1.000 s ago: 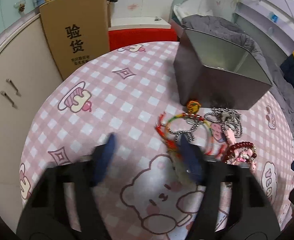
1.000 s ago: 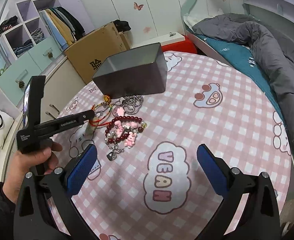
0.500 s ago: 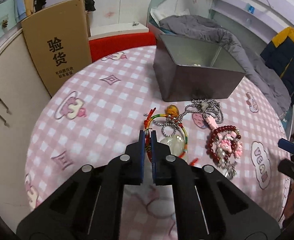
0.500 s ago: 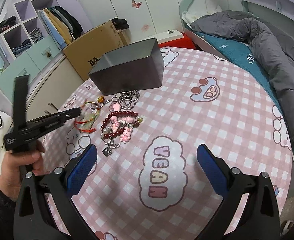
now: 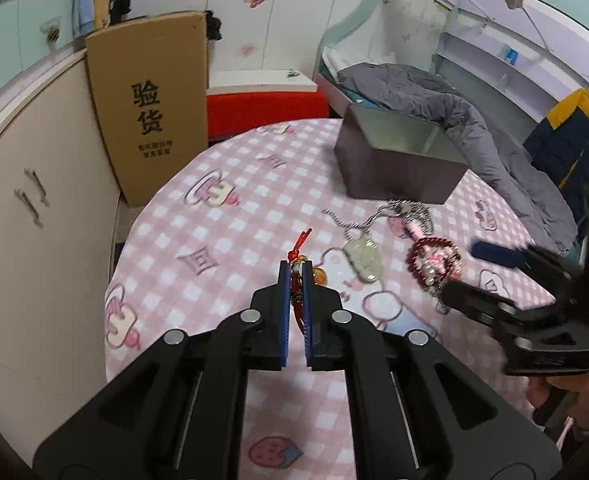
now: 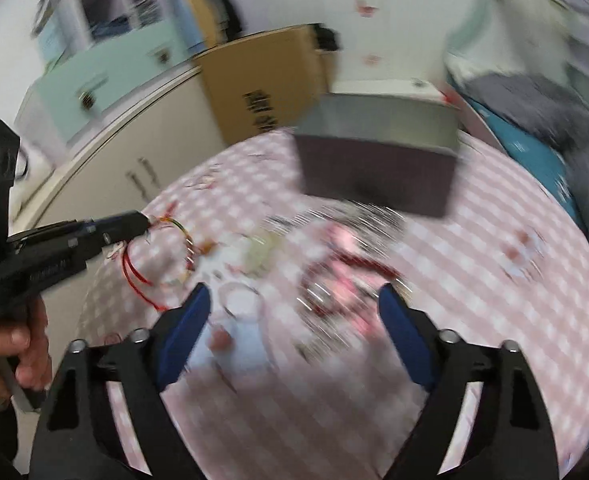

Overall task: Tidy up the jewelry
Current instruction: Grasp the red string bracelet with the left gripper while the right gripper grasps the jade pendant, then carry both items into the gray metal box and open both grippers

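Two grippers work above the counter (image 5: 230,220): the left gripper (image 5: 295,280) has its jaws pinching a red-corded bracelet (image 5: 296,258), lifted short of the metal tin (image 5: 398,160). The right gripper (image 6: 294,312), jaws spread, hangs over the beaded jewelry (image 5: 434,258). Dangling loops could snag the pendant necklace (image 5: 362,252) and drag it along.

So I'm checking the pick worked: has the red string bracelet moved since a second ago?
Yes. The red string bracelet, clamped in the left gripper, has been drawn away from the metal box and the other jewelry.

The left gripper (image 5: 295,276) has its jaws pinched together, while the right gripper (image 6: 294,312) has its jaws spread wide.
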Demonstrator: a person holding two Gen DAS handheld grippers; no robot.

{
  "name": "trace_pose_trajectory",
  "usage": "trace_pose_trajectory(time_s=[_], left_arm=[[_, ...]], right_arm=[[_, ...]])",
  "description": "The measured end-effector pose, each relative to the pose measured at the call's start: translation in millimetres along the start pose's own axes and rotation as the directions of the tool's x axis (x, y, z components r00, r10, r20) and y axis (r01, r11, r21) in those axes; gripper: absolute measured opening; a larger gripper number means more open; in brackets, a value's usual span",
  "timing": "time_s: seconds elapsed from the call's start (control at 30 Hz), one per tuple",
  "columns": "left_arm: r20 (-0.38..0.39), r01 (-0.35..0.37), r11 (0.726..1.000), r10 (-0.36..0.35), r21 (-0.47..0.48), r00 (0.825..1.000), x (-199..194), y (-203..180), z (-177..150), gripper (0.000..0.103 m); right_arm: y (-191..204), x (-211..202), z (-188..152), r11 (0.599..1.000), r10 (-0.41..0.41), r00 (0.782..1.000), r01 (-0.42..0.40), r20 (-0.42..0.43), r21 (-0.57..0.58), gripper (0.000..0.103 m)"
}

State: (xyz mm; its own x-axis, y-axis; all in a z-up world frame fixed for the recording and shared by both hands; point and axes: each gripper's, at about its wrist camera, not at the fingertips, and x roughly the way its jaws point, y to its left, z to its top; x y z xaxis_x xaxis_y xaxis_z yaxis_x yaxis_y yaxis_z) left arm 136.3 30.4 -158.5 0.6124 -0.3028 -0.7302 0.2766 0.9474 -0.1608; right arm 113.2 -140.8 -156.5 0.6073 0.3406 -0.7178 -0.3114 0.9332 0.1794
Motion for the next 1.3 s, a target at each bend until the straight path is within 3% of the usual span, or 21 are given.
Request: trace_pose_trajectory(time_s=[0.07, 0.17, 0.2, 0.27, 0.47, 0.77, 1.0, 1.17, 1.3], left_arm=[[-0.005, -0.005, 1.000, 0.005, -0.017, 1.000, -1.1, 6.2, -4.0, 0.006], [0.002, -0.009, 1.000, 0.009, -0.028, 1.000, -7.3, 13.3, -6.4, 0.006], [0.006, -0.012, 1.000, 0.012, -0.029, 1.000, -8.9, 14.6, -6.9, 0.006], [0.010, -0.014, 0.999, 0.015, -0.034, 1.000, -11.7, 18.9, -6.7, 0.006], [0.025, -0.007, 0.999, 0.008, -0.038, 1.000, -15.0, 21.7, -0.5, 0.006], [0.086, 0.060, 0.998, -0.060, 0.011, 0.994, -33.3, -1.5, 27.9, 0.006], [0.191, 0.129, 0.987, -0.145, 0.095, 0.971, -48.2, -41.2, 89.8, 0.006], [0.210, 0.168, 0.975, -0.197, 0.148, 0.958, -37.0, -71.9, 136.8, 0.006], [0.182, 0.151, 0.976, -0.178, 0.154, 0.967, -13.1, -88.5, 160.4, 0.006]], right_arm=[[13.3, 23.1, 9.6, 0.998, -0.016, 1.000, 0.015, -0.026, -0.053, 0.071], [19.7, 52.3, 14.2, 0.994, -0.067, 0.996, 0.060, -0.067, -0.094, 0.050], [19.7, 62.3, 14.0, 0.991, -0.087, 0.993, 0.078, -0.086, -0.105, 0.038], [24.0, 69.1, 10.2, 0.983, -0.107, 0.992, 0.096, -0.070, -0.154, 0.028], [13.7, 56.0, 6.2, 0.992, -0.050, 0.997, 0.044, -0.056, -0.115, 0.027], [-19.5, -18.0, 24.8, 0.999, 0.037, 0.998, -0.039, 0.047, 0.035, 0.027], [-62.8, -69.4, 79.5, 0.996, -0.015, 0.986, -0.001, 0.166, 0.092, 0.027], [-93.0, -65.0, 107.1, 0.990, -0.029, 0.986, 0.006, 0.164, 0.141, 0.027], [-112.4, -46.7, 118.6, 0.983, -0.028, 0.992, 0.005, 0.126, 0.182, 0.027]])
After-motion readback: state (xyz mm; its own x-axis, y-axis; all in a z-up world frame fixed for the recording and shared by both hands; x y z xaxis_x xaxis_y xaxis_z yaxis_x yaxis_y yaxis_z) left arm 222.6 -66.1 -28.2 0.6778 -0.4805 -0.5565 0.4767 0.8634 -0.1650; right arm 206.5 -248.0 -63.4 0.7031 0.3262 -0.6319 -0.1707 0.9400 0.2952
